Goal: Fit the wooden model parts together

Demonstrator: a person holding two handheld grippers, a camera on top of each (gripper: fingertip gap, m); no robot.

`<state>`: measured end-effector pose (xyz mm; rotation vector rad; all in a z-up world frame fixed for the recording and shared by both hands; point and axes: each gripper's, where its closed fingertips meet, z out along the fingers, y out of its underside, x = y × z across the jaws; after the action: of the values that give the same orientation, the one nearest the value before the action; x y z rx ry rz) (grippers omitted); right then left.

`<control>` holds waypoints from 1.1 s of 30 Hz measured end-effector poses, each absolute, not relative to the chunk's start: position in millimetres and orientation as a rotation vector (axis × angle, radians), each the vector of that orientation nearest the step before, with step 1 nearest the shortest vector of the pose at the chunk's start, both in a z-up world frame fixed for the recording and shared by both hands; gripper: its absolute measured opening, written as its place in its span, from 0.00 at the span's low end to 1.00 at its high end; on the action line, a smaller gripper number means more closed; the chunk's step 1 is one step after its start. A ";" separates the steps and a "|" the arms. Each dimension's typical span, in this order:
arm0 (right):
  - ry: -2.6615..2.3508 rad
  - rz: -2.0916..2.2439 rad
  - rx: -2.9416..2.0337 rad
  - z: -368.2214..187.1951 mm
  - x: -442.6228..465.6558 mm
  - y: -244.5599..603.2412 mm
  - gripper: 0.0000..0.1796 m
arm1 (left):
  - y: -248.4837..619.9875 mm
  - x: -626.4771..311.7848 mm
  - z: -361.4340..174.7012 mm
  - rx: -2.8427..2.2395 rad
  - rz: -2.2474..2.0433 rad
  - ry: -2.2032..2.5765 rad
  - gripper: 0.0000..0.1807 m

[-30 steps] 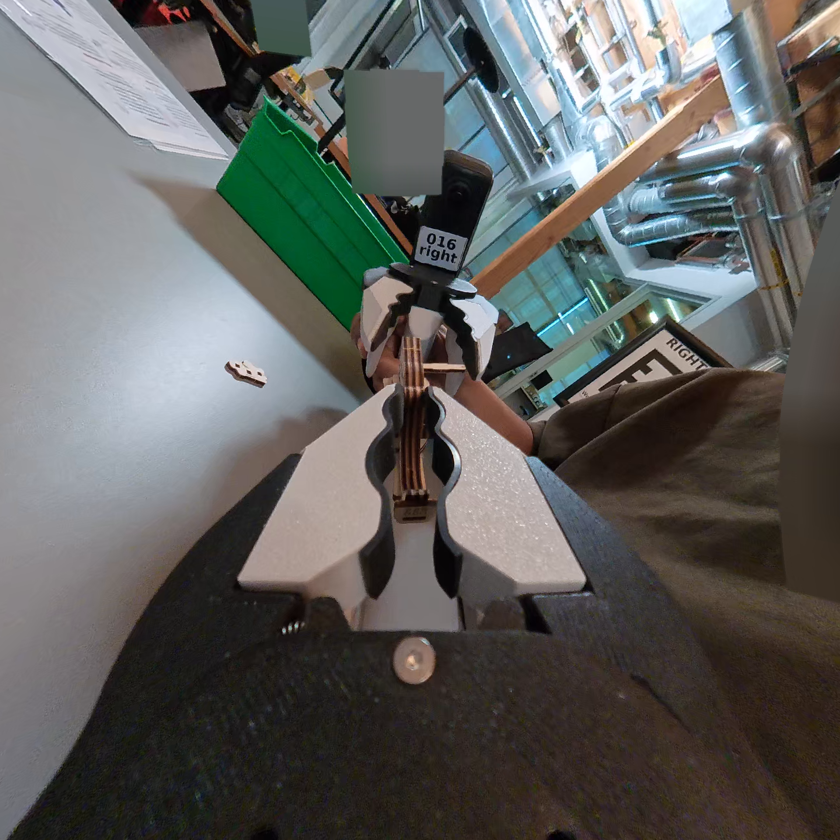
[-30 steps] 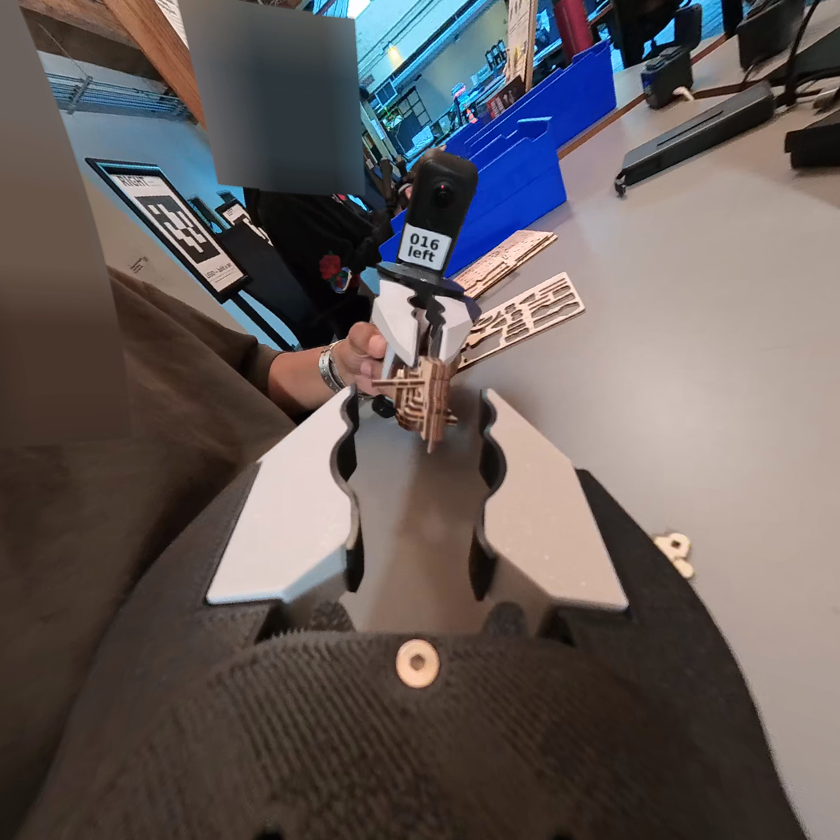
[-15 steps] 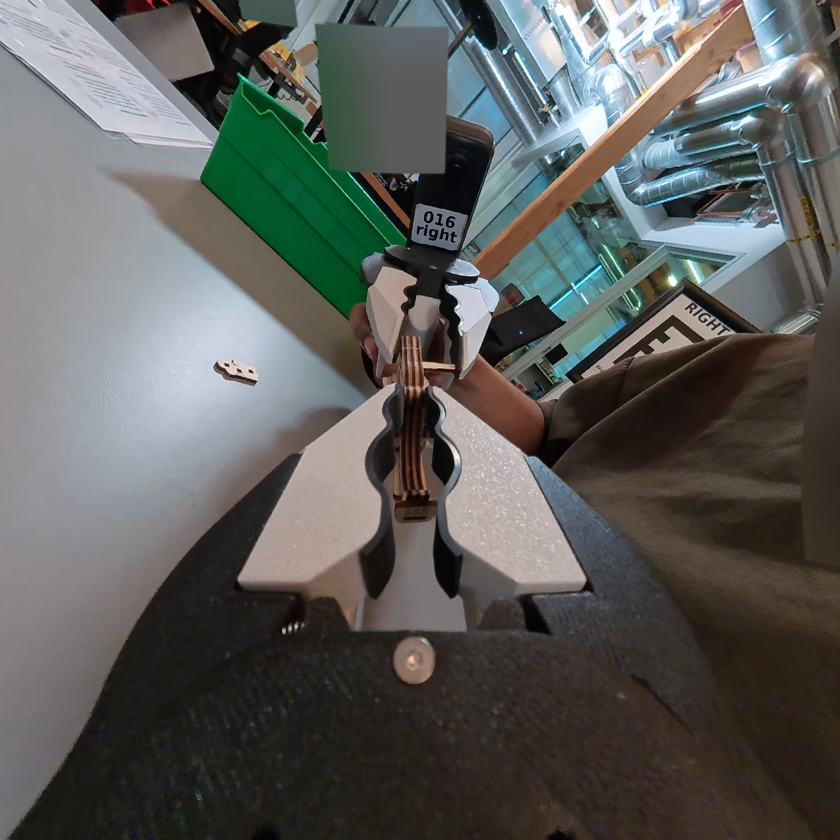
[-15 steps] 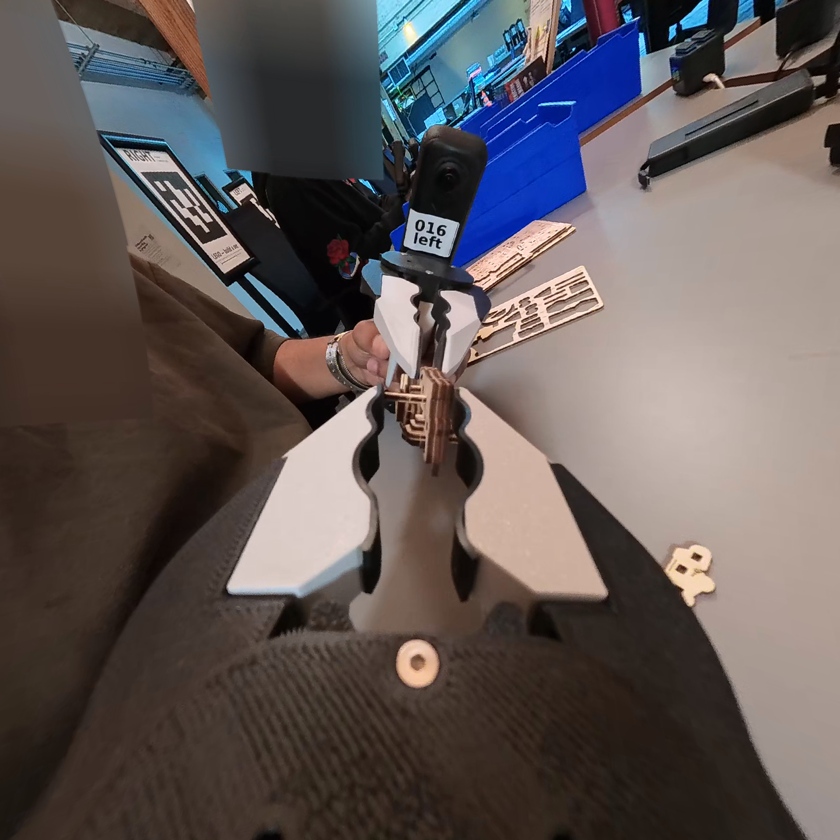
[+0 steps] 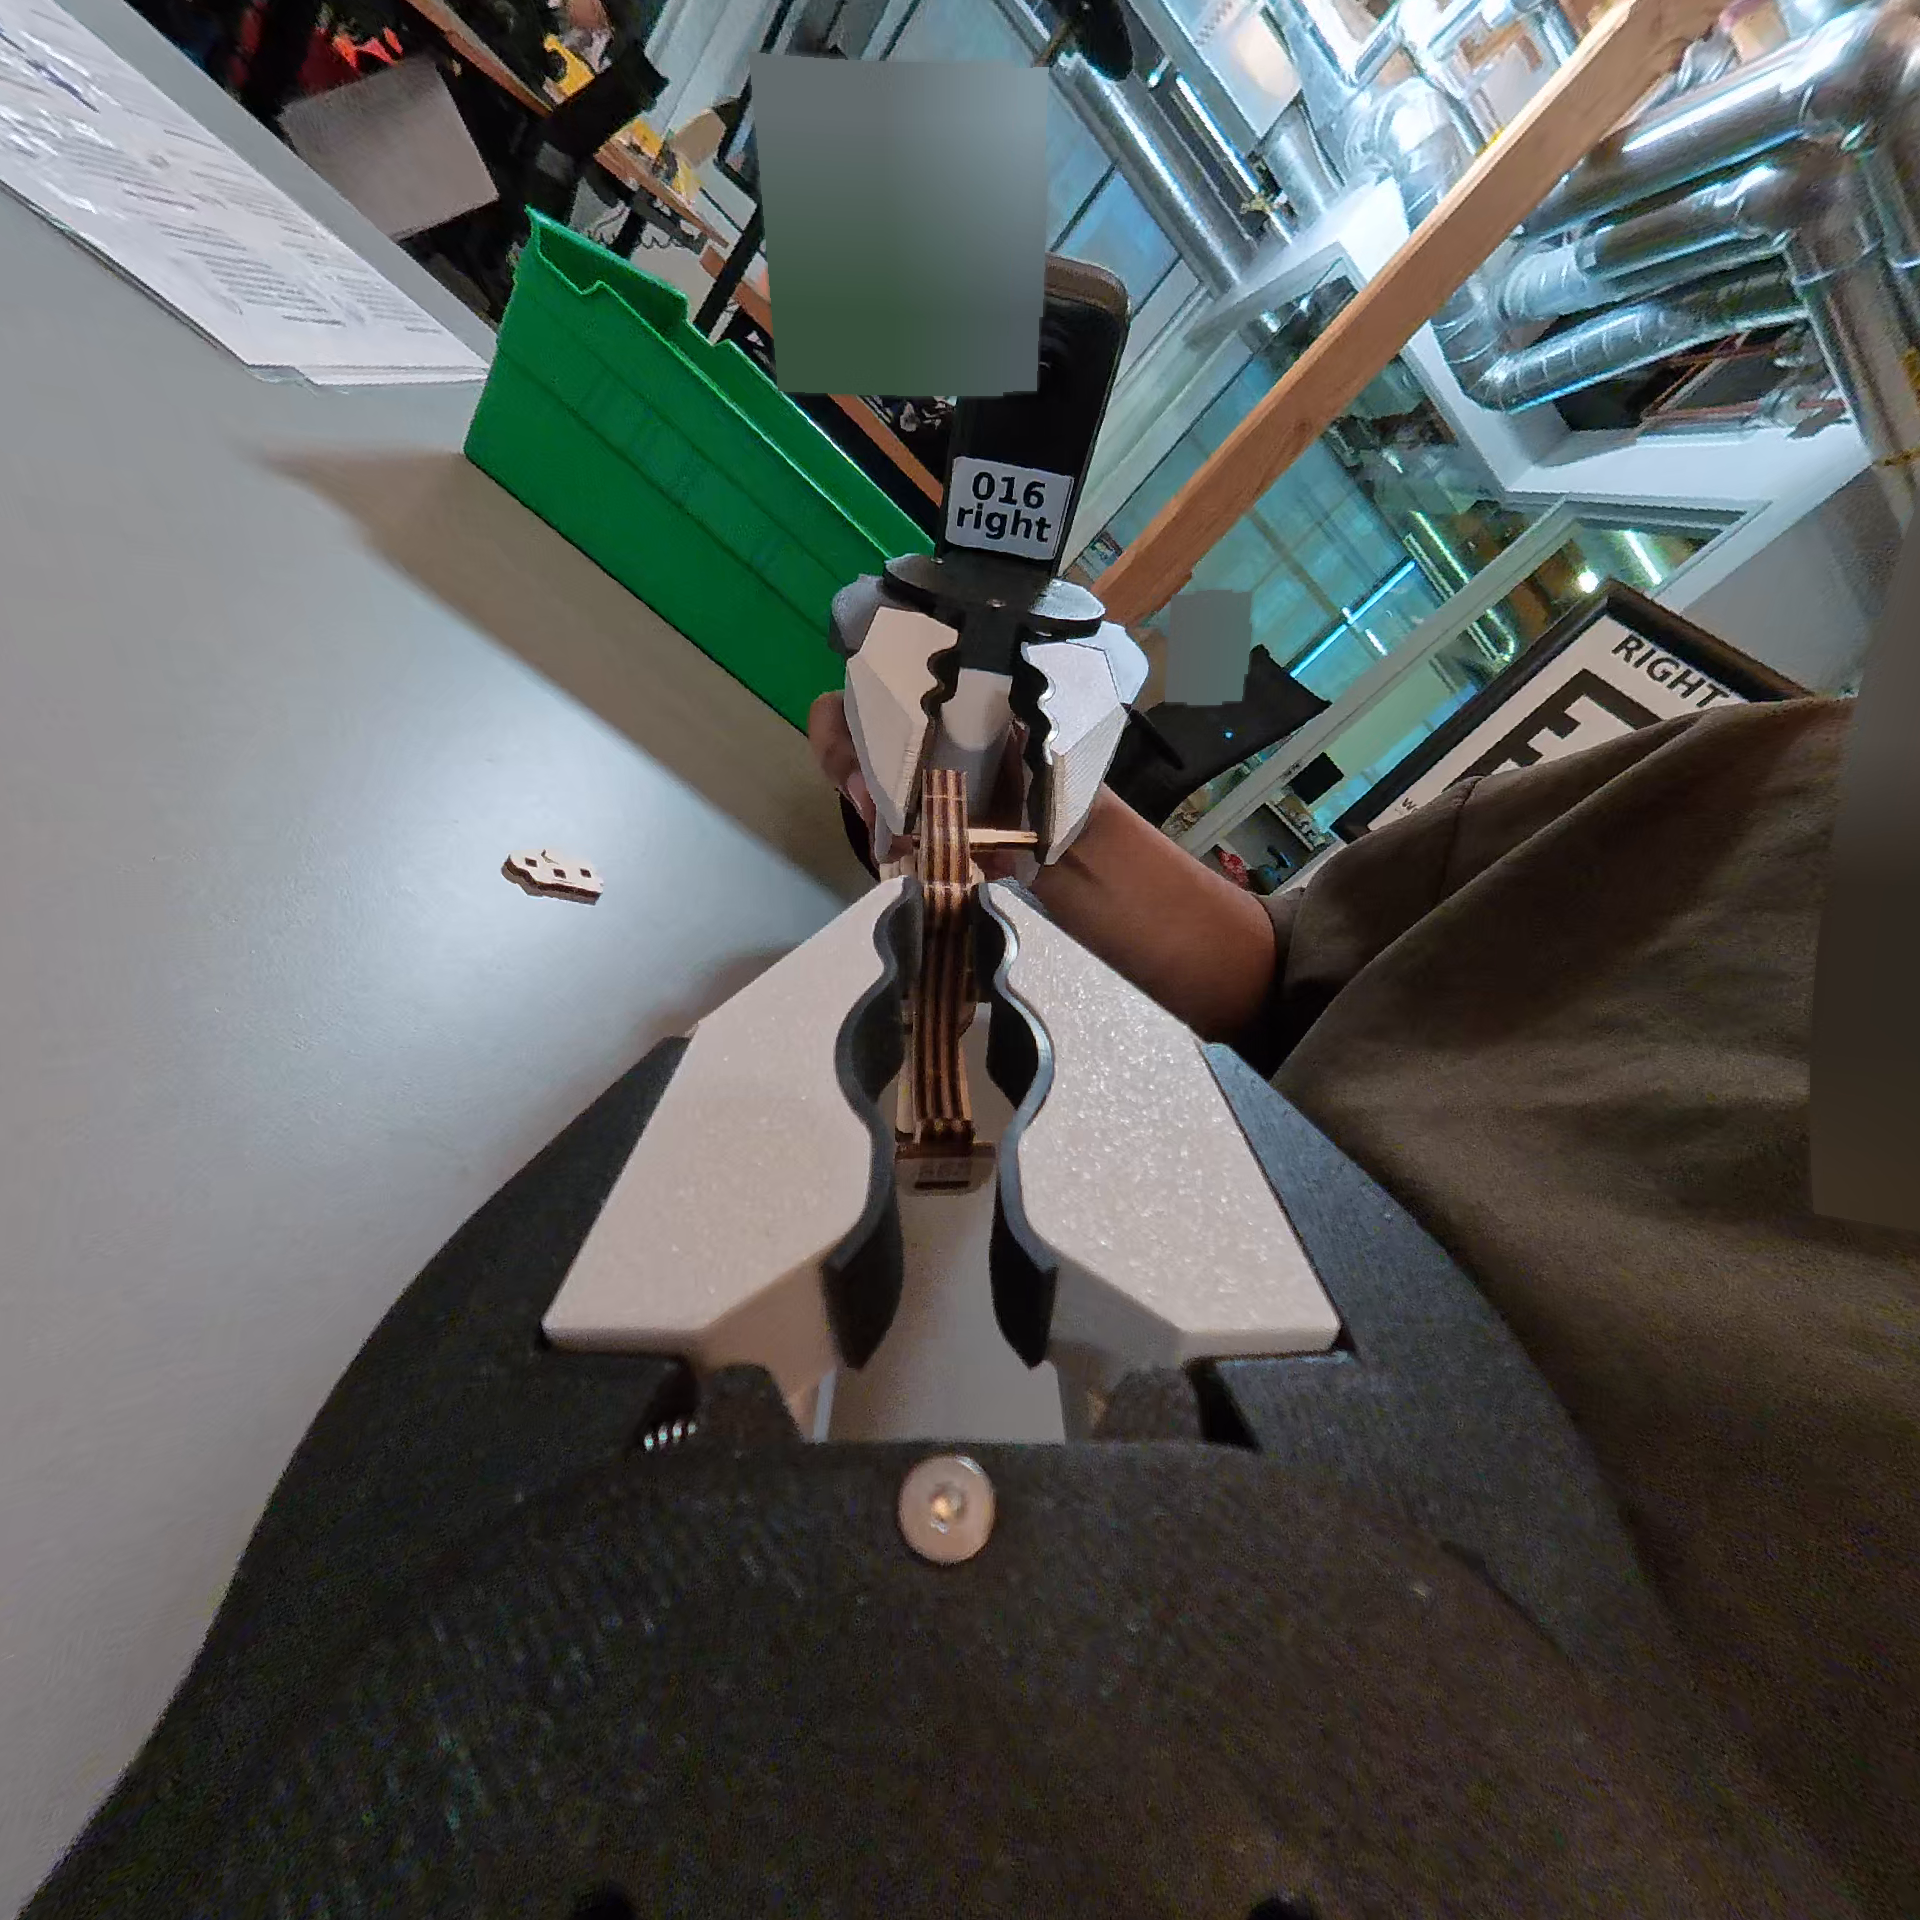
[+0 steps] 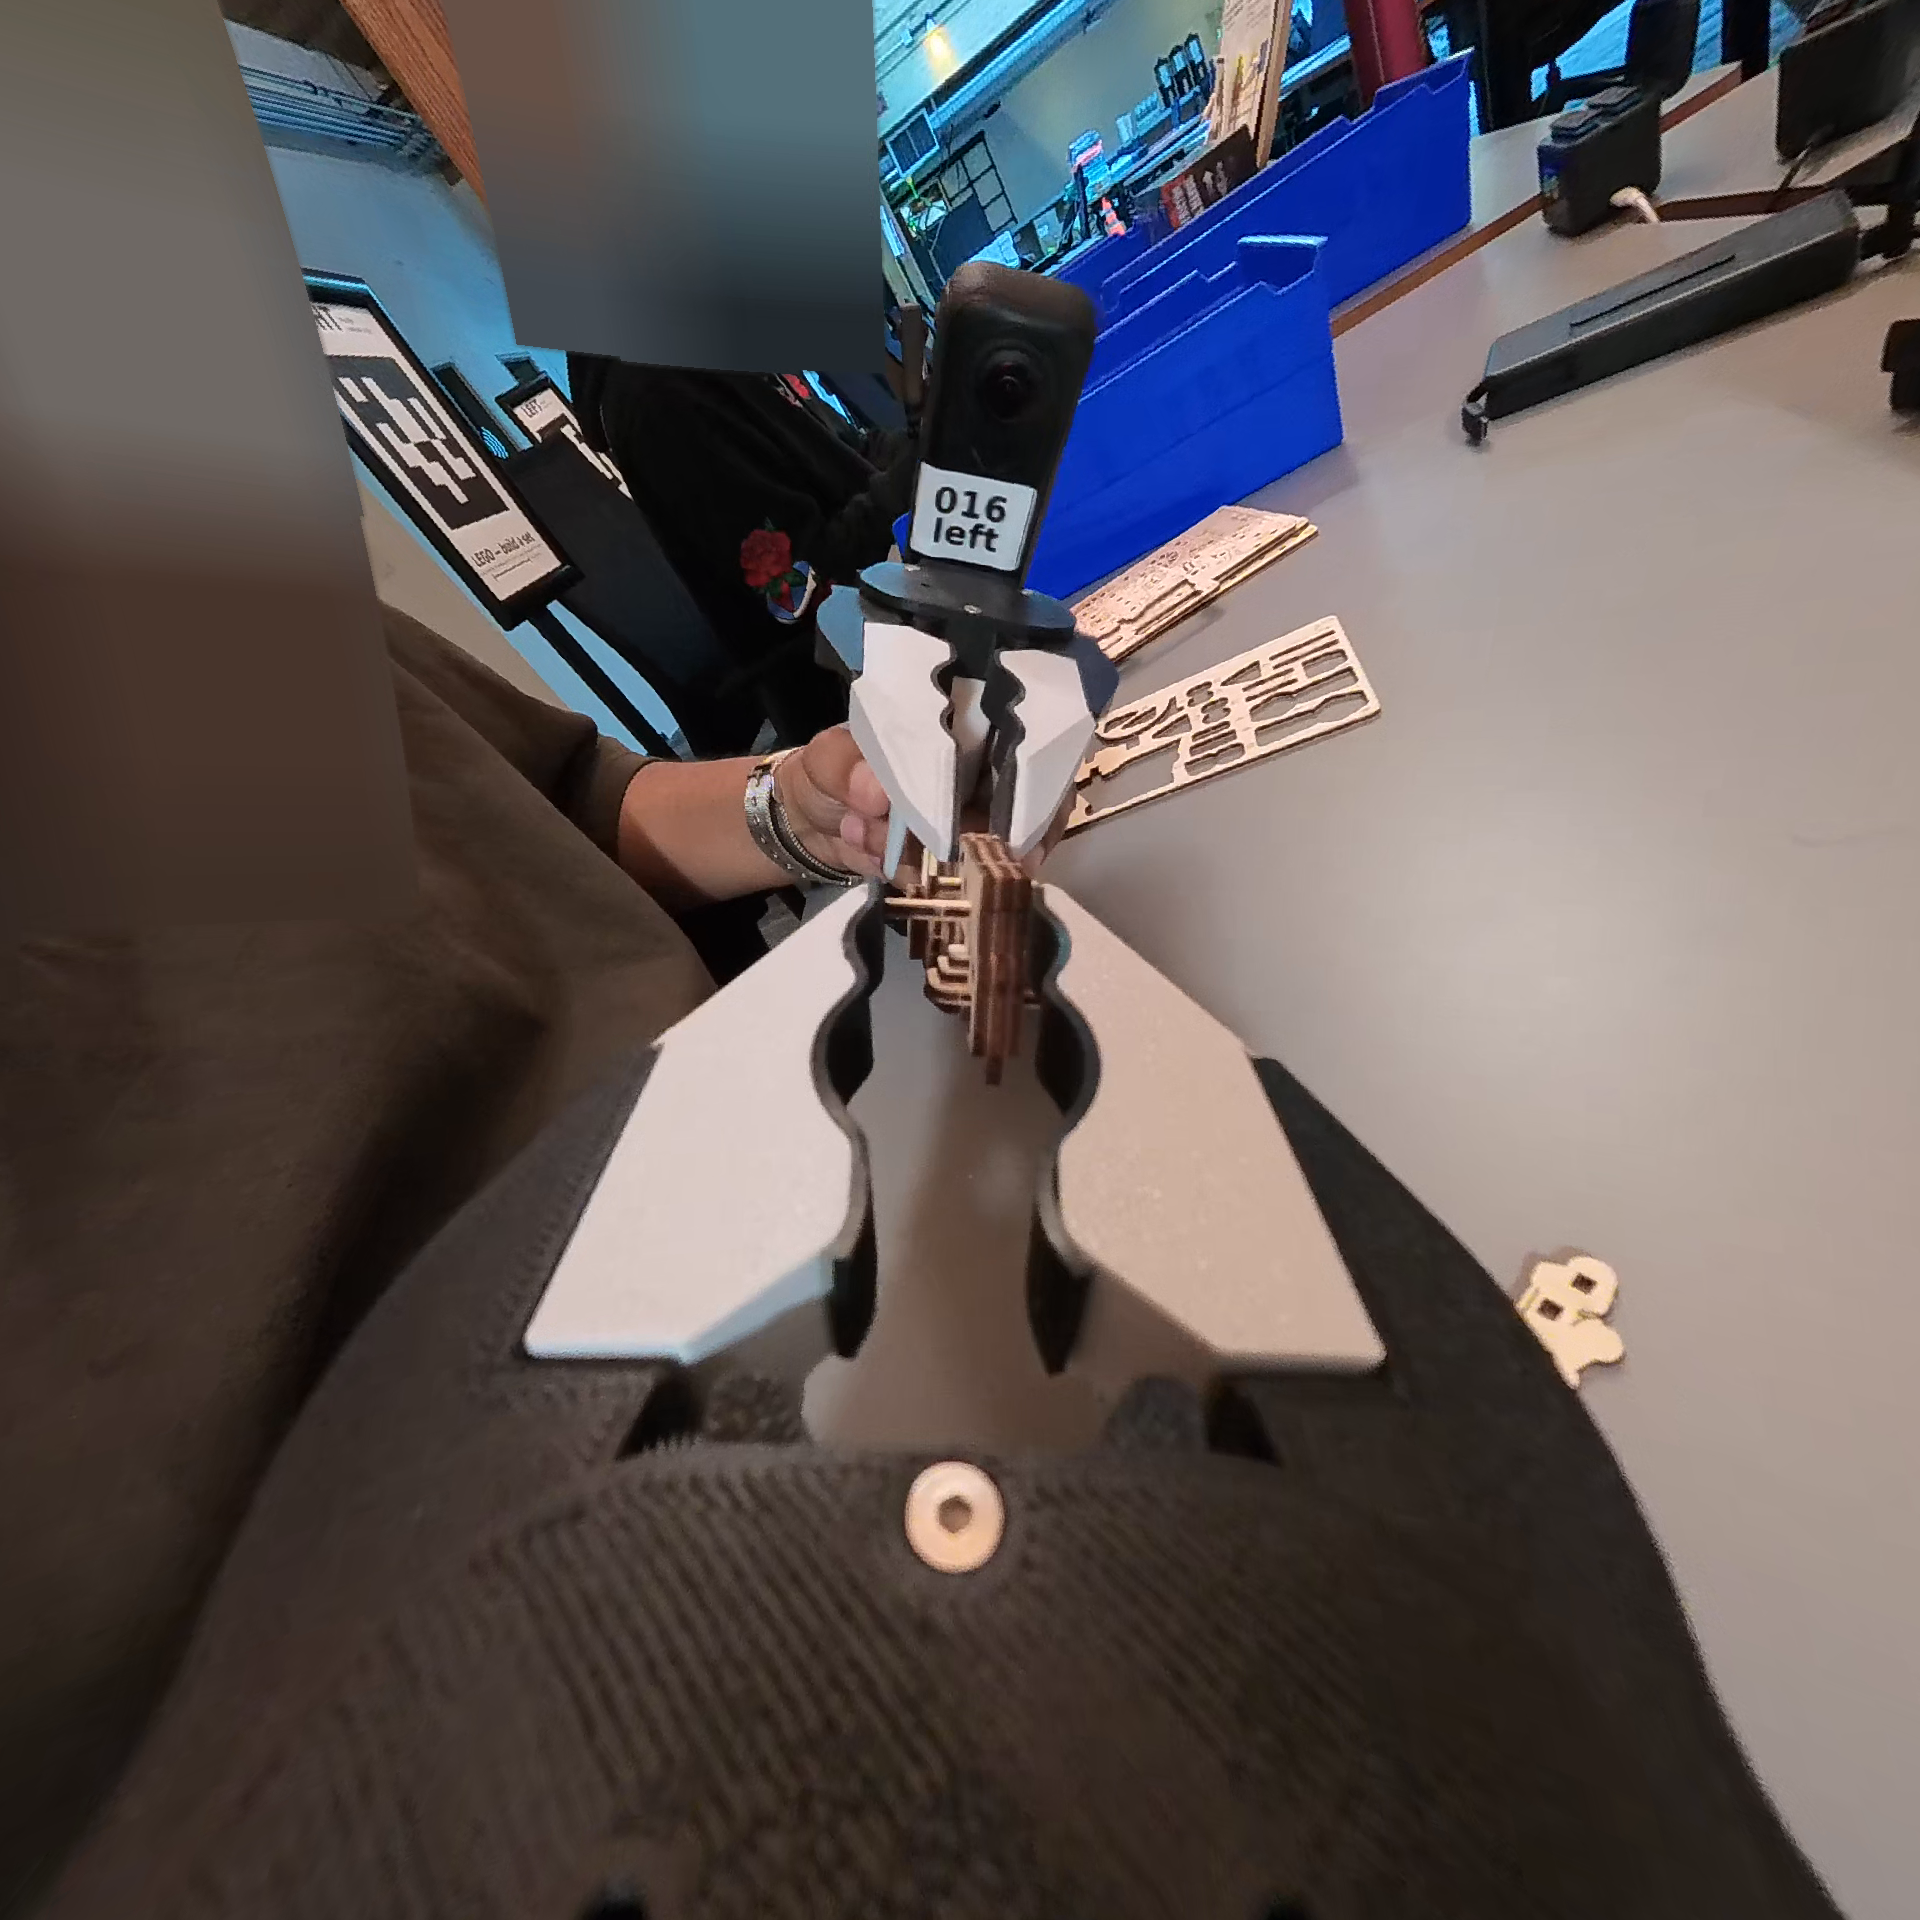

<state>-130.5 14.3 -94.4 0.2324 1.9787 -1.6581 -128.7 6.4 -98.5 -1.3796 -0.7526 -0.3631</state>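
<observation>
Clamping both the left claw (image 5: 940,914) and right claw (image 6: 961,935), the wooden model (image 6: 982,961) shows crosspieces only rightward.

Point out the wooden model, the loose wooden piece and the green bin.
wooden model (image 5: 940,997): left wrist view, layered edge.
loose wooden piece (image 5: 554,875): left wrist view, flat top face.
green bin (image 5: 665,468): left wrist view, side wall.
</observation>
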 end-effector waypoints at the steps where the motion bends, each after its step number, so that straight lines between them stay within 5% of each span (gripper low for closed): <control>1: 1.981 -1.662 0.231 -94.1 -130.3 14.1 0.14 | 6.1 -128.6 -98.1 -1.384 -0.353 -0.748 0.02; 13: 1.994 -1.702 0.205 -93.3 -131.6 15.4 0.21 | 6.0 -126.8 -93.9 -1.415 -0.276 -0.709 0.02; 33: 2.045 -1.708 0.133 -90.8 -127.4 17.9 0.13 | 6.8 -125.7 -94.2 -1.421 -0.274 -0.699 0.02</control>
<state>-127.4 17.9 -90.8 0.1334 2.0452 -1.7076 -125.7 6.8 -94.2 -1.4215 -0.6987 -0.2738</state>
